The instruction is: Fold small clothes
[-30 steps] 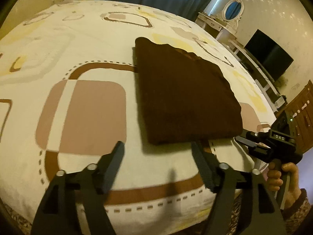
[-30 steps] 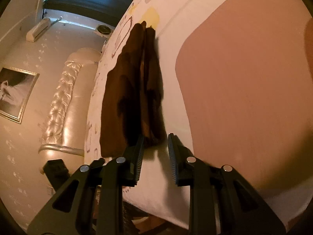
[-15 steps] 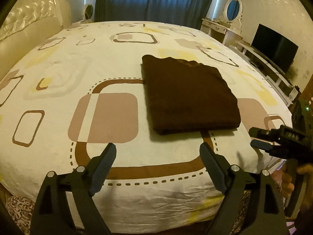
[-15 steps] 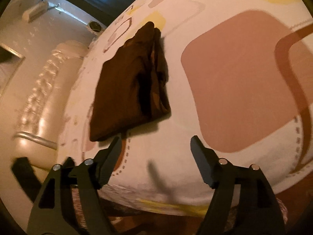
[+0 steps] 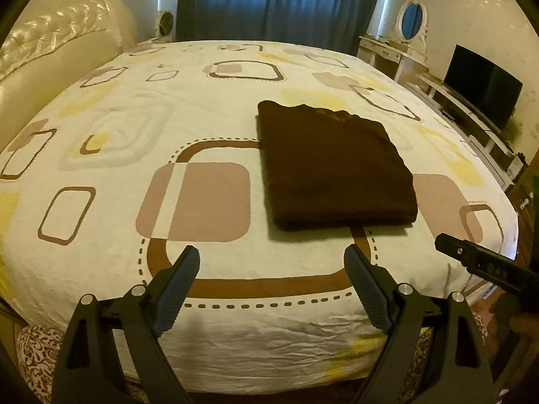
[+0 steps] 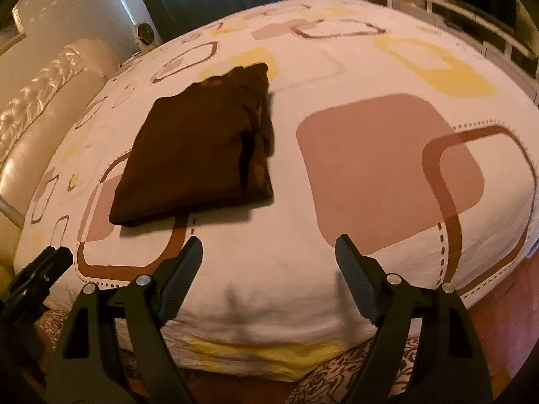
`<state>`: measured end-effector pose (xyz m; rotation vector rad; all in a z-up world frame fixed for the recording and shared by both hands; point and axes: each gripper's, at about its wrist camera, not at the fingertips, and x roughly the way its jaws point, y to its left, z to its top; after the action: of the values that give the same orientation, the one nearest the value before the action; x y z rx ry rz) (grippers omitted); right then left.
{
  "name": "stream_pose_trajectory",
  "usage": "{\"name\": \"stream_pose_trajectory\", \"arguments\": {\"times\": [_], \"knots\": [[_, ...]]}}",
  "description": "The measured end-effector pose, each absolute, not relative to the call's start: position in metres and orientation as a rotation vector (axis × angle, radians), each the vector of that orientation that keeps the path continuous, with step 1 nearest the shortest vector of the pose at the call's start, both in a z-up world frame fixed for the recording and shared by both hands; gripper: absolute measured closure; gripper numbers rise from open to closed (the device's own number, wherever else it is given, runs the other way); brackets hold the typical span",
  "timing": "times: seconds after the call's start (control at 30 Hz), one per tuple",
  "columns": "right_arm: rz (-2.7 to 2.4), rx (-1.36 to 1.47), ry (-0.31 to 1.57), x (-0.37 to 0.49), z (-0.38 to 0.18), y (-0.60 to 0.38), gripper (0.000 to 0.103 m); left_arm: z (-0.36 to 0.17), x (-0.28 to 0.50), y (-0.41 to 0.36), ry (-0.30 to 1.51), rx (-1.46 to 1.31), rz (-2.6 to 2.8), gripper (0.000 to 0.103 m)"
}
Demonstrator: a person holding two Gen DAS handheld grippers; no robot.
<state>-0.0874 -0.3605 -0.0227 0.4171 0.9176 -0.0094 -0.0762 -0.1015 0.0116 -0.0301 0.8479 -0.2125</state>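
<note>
A bed [image 5: 111, 242] with a patterned cream cover filled the room. Its tufted headboard [image 5: 50, 47] stood left of it, blue curtains [image 5: 279, 0] behind it, a dressing table [image 5: 394, 50] and television [image 5: 481, 94] right of it.

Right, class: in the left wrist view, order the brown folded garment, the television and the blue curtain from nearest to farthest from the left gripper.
1. Brown folded garment, just ahead on the bed.
2. Television, far right.
3. Blue curtain, back wall behind the bed.

A home bedroom: bed [image 5: 134, 107], curtains [image 5: 276, 0], dressing table [image 5: 394, 50]
</note>
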Motion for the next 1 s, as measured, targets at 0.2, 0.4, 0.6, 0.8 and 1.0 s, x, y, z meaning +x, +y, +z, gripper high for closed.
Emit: {"name": "stream_pose_trajectory", "arguments": {"times": [0.2, 0.4, 0.6, 0.8, 1.0], "knots": [[-0.005, 0.363, 0.896, -0.09, -0.018, -0.348, 0.018, 0.013, -0.079, -0.104, 0.841, -0.016, -0.195, 0.016], [-0.005, 0.299, 0.887, -0.09, -0.018, -0.339, 0.014, 0.011, -0.08, -0.106, 0.837, -0.005, -0.189, 0.016], [-0.007, 0.297, 0.895, -0.09, -0.022, -0.339, 0.013, 0.008, -0.079, -0.106, 0.85, -0.011, -0.178, 0.016], [-0.005, 0.3, 0.9, -0.09, -0.024, -0.338, 0.013, 0.008, -0.08, -0.107, 0.847, -0.002, -0.172, 0.016], [-0.001, 0.31, 0.908, -0.09, -0.027, -0.339, 0.013, 0.007, -0.08, -0.108, 0.846, 0.013, -0.162, 0.016]]}}
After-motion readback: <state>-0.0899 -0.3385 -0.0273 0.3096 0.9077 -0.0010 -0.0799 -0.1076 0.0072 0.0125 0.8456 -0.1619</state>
